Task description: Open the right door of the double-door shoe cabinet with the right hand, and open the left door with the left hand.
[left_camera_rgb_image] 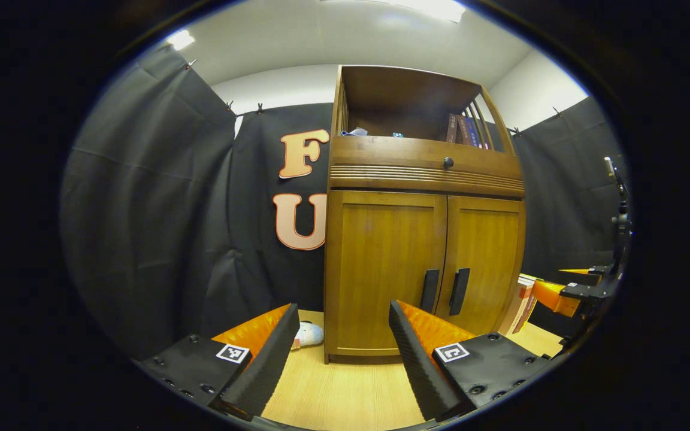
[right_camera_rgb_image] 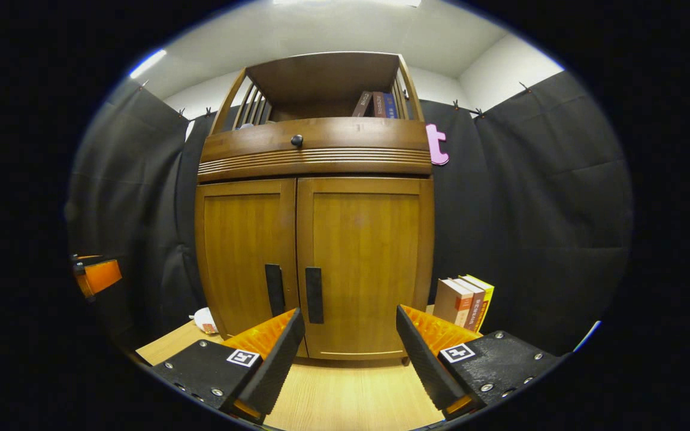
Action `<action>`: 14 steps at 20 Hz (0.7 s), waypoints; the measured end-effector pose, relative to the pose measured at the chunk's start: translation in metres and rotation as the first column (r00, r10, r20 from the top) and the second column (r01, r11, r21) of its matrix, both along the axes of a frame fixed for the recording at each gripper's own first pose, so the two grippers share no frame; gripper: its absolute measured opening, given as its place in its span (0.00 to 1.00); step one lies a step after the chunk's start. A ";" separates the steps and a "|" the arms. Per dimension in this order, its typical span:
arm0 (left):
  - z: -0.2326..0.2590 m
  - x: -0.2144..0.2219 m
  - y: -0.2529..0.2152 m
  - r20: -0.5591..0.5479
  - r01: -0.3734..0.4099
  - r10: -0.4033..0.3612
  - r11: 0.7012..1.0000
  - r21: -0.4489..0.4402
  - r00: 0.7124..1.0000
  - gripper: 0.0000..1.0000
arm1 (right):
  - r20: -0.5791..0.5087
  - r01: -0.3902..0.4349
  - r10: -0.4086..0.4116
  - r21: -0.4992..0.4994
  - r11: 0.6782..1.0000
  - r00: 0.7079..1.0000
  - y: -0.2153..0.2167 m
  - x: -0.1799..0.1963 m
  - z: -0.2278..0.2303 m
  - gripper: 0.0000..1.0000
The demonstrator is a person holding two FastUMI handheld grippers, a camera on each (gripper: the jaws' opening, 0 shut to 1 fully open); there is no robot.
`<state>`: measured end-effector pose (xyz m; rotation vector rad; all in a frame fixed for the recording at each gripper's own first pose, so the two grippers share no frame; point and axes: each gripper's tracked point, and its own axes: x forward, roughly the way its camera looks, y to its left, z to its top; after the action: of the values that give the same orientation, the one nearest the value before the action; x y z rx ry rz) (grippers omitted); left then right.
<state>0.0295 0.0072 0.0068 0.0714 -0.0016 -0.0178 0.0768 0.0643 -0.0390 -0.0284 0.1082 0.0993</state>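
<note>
Standing at twelve o'clock from both grippers, the cabinet (left_camera_rgb_image: 423,239) sat on the wooden floor (left_camera_rgb_image: 345,395) with both doors closed. In the left gripper view, a small pale soft toy (left_camera_rgb_image: 308,334) lay on the floor at the cabinet's left foot, at about eleven o'clock from the left gripper (left_camera_rgb_image: 344,328). That gripper's fingers were spread wide with nothing between them, short of the cabinet. The left door (left_camera_rgb_image: 384,269) and right door (left_camera_rgb_image: 484,257) met at two dark vertical handles (left_camera_rgb_image: 429,290), side by side. Above them ran a drawer with a round knob (left_camera_rgb_image: 448,162), and books (left_camera_rgb_image: 463,130) leaned on the open top shelf. At three o'clock, the right gripper (left_camera_rgb_image: 572,290) showed at the edge, apart from the cabinet.

In the right gripper view, the left gripper showed at nine o'clock. The right gripper (right_camera_rgb_image: 350,326) was also spread wide, holding nothing, with the right door's handle (right_camera_rgb_image: 314,294) just above its left finger (right_camera_rgb_image: 273,353). Upright books (right_camera_rgb_image: 463,301) stood on the floor at two o'clock, right of the cabinet.
</note>
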 end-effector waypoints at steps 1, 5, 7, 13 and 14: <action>-0.001 0.000 0.004 0.000 -0.006 0.006 1.000 0.000 1.000 0.93 | -0.007 -0.005 0.005 0.008 1.000 1.000 0.006 0.010 -0.004 0.94; -0.002 0.006 0.015 -0.003 -0.027 0.027 1.000 0.005 1.000 0.93 | -0.036 -0.017 0.018 0.033 0.999 0.999 0.024 0.050 -0.022 0.94; -0.004 0.008 0.022 -0.007 -0.039 0.039 0.999 0.010 0.999 0.93 | -0.045 -0.022 0.024 0.027 0.999 0.999 0.031 0.068 -0.031 0.94; -0.010 0.007 0.042 -0.010 -0.087 0.087 0.996 0.017 0.996 0.93 | -0.074 -0.030 0.031 0.019 0.999 0.997 0.053 0.124 -0.057 0.93; -0.010 0.009 0.046 -0.009 -0.096 0.096 0.995 0.020 0.995 0.93 | -0.076 -0.024 0.025 0.011 1.000 0.997 0.054 0.133 -0.060 0.90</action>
<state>0.0380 0.0529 -0.0032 0.0907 0.0124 0.0780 0.2097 0.1183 -0.0995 -0.0162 0.1839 0.1256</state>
